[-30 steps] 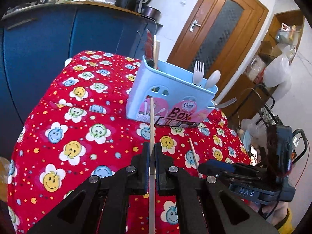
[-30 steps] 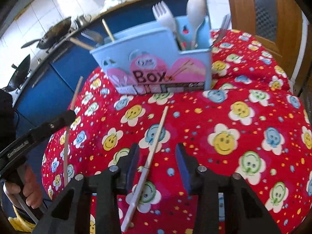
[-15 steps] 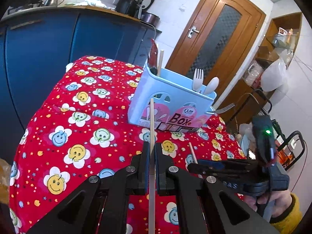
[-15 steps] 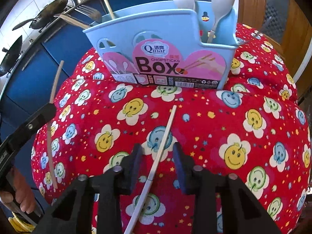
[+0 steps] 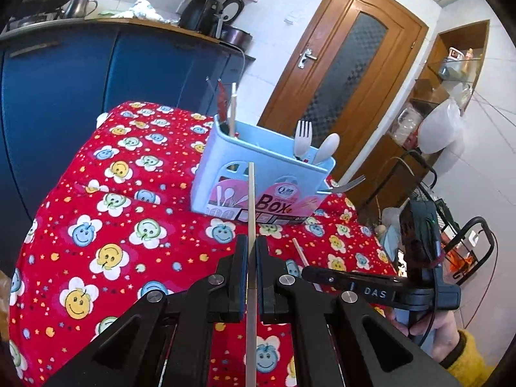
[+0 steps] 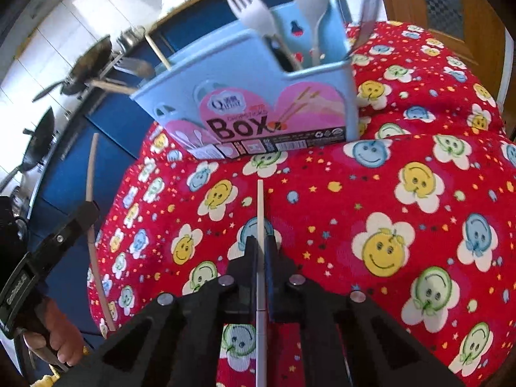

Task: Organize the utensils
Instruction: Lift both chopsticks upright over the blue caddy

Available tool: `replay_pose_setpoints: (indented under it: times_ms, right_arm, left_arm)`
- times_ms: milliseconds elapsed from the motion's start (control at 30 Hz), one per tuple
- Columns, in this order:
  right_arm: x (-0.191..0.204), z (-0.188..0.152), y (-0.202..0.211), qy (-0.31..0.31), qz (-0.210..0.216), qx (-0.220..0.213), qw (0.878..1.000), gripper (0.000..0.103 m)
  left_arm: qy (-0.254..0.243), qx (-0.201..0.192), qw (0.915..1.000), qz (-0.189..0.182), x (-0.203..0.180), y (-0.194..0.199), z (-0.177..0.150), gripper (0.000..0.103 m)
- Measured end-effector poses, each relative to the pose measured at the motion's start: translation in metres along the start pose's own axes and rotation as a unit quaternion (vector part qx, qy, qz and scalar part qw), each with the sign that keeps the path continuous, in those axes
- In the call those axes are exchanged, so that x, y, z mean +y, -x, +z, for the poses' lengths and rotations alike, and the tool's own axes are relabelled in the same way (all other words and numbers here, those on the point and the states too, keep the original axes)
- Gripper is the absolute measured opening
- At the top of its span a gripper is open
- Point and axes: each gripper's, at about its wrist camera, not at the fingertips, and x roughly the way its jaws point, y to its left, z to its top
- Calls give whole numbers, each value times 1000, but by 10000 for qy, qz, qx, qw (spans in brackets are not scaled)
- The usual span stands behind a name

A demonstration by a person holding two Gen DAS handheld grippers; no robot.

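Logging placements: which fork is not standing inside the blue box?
The metal fork, sticking out sideways at the blue plastic utensil box's corner; the white plastic fork stands upright inside, beside the white spoon.

Glossy plastic box, matt wooden chopstick, printed cloth tablecloth.

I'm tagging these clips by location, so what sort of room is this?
Most likely a home kitchen: woks sit on a stove along blue cabinets, a kettle stands on the counter, and a utensil box sits on a smiley-print tablecloth.
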Motion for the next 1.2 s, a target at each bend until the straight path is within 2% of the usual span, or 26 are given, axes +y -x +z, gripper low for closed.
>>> replay_pose_setpoints:
  times_ms: [133,300,533,667,933,1200]
  right_arm:
    - [0,-7,25,-39,217,-438,9988,6]
    - [-1,-9,57,35,264,-1085,9937,6]
    - [0,-3,84,96,443,-1963,9795,6]
    - [8,8,94,239,370,-2358,9708,6]
    - [15,27,109,495,221,-2827,9577,6]
    - [19,47,108,625,139,-3043,9504,6]
  left_arm:
    - [-68,-95,9999,-65,-10,3,1,4]
    - [-195,-315,9992,-122,-24,7,10,4]
    - [-399,-628,9971,-133,-43,0,33,4]
    - [-449,-830,9955,-76,-49,-6,49,4]
    - [-553,-1141,9919,126,-53,-19,81,5]
    - [-664,-1536,9854,311,-55,-35,115,5]
